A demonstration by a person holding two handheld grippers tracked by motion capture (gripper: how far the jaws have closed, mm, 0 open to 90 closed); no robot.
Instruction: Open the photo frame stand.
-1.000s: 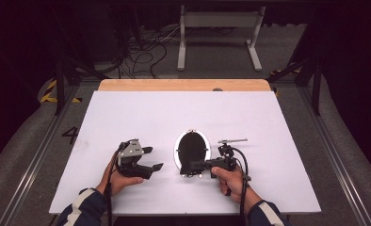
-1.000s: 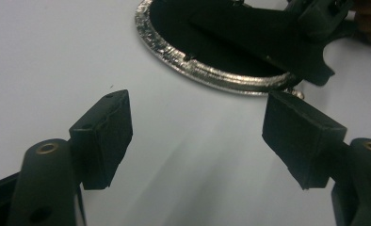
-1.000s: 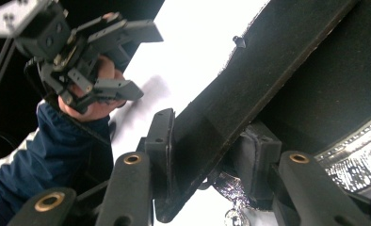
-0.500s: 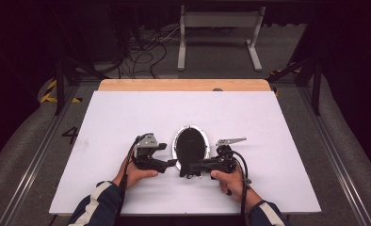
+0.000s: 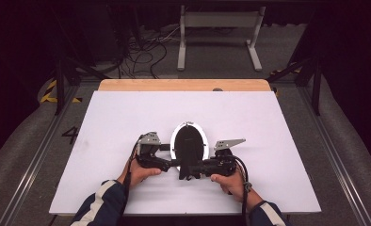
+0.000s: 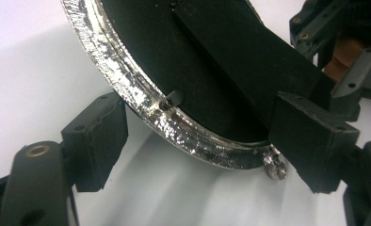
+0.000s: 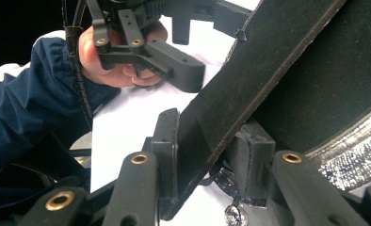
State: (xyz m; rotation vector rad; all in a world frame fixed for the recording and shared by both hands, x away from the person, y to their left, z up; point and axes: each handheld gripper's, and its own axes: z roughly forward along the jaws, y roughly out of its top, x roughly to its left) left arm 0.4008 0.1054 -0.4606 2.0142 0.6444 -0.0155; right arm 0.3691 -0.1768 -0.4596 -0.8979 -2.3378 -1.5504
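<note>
White table (image 5: 127, 122) — oval silver-rimmed mirror (image 5: 189, 141), flat black stand (image 7: 249, 89).

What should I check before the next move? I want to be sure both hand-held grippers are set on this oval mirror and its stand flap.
1. Right hand-held gripper shut on the black stand flap: ok, both jaws press its edge.
2. Left hand-held gripper around the mirror's silver rim: not ok, jaws open, one on each side, not touching.
3. Mirror lying on the white table: cannot tell, the near end looks raised.
4. Left gripper clear of the stand flap: cannot tell, one jaw sits close beside it.
5. Room around the mirror on the table: ok.
6. Both hands on their grippers: ok.
</note>
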